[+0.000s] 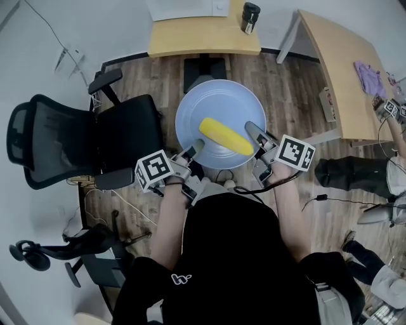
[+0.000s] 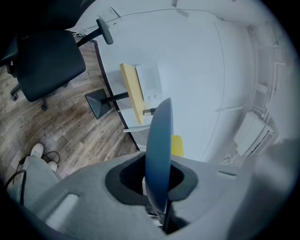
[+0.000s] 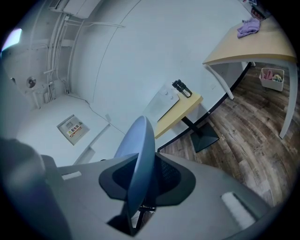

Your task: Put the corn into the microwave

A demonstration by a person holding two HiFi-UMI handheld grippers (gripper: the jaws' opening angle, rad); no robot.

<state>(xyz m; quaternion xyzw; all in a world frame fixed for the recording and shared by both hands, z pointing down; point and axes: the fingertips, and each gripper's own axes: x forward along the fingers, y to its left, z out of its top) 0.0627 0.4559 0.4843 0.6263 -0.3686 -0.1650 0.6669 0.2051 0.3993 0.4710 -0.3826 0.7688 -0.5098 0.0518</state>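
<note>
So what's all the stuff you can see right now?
plate: one, blue, held up in the middle
corn: one, yellow, lying on the plate
chair: one, black, on the left
small table: one, wooden, straight ahead
white box: one, white, on the small table
cup: one, dark, on the small table's corner
big table: one, wooden, on the right
cloth: one, purple, on the big table
left claw: one, grey, pinching the plate's left rim
right claw: one, grey, pinching the plate's right rim

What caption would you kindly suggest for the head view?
Left gripper and right gripper hold a blue plate bearing a corn cob.
</note>
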